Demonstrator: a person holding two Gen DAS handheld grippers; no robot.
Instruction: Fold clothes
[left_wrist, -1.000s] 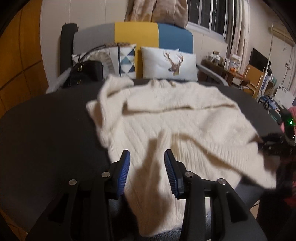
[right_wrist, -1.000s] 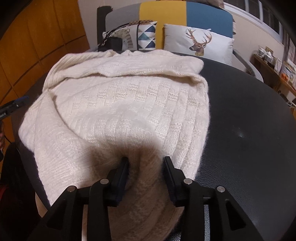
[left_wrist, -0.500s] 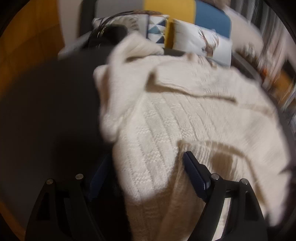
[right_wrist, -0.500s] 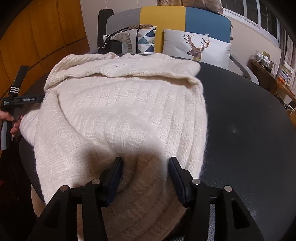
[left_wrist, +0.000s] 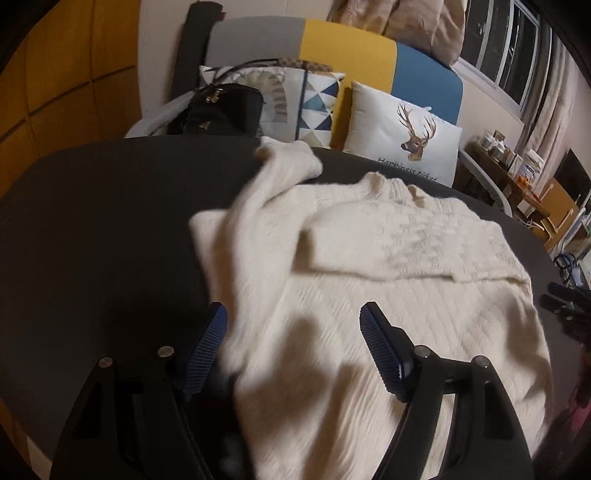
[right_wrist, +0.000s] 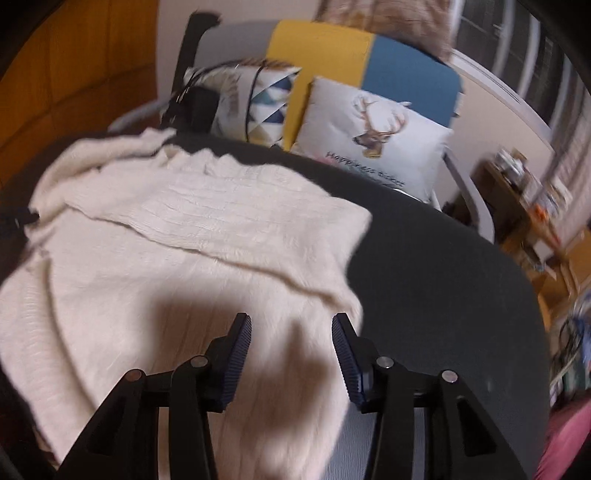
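A cream knitted sweater (left_wrist: 388, 295) lies spread on the round black table (left_wrist: 92, 221), one sleeve folded across its chest. My left gripper (left_wrist: 293, 317) is open above the sweater's near left part, holding nothing. In the right wrist view the same sweater (right_wrist: 166, 258) covers the table's left half. My right gripper (right_wrist: 291, 328) is open above the sweater's near right edge, holding nothing. The right gripper's tip also shows at the right edge of the left wrist view (left_wrist: 565, 306).
Behind the table stands a grey, yellow and blue sofa (left_wrist: 347, 51) with a deer cushion (left_wrist: 402, 136), a patterned cushion (left_wrist: 295, 103) and a black bag (left_wrist: 221, 107). Shelves with clutter (left_wrist: 517, 166) are at the right. Bare table (right_wrist: 443, 277) lies right of the sweater.
Both grippers opened and let go of the sweater's hem, then lifted and pulled back. The sweater now lies flatter on the table.
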